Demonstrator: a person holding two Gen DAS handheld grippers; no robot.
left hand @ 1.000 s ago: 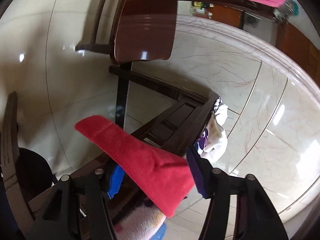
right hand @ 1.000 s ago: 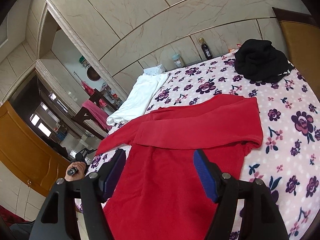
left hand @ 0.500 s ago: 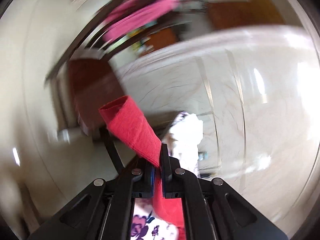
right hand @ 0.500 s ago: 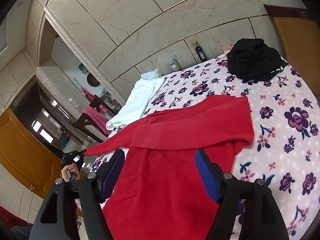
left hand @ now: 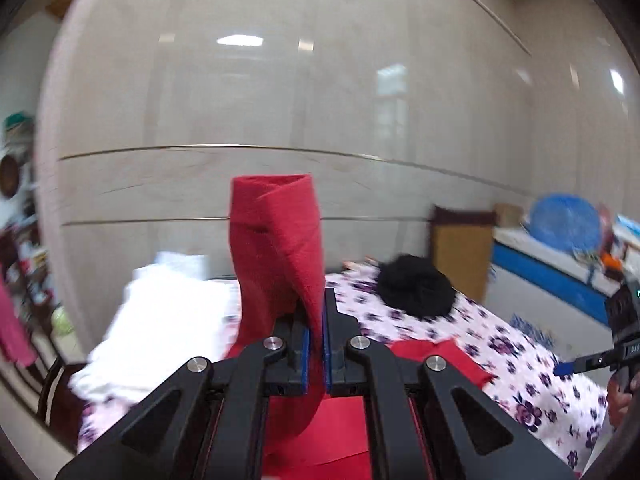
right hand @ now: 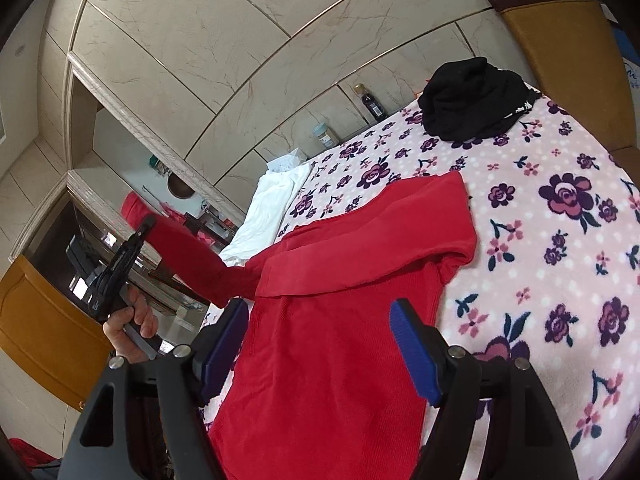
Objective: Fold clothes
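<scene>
Pinching the sleeve [left hand: 280, 248] of the red sweater [right hand: 340, 320] between pressed-together pads, left gripper [left hand: 315, 344] held it lifted beside the floral blanket [right hand: 560, 216]; right gripper [right hand: 320, 348] hovered spread over the sweater body, near black garment [right hand: 468, 96] and white garment [right hand: 272, 208].

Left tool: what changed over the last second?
The left tool closed on the red sleeve, then swung it up from off the table's edge toward the red sweater. The right tool stays open over the sweater; black garment and white garment unmoved.
</scene>
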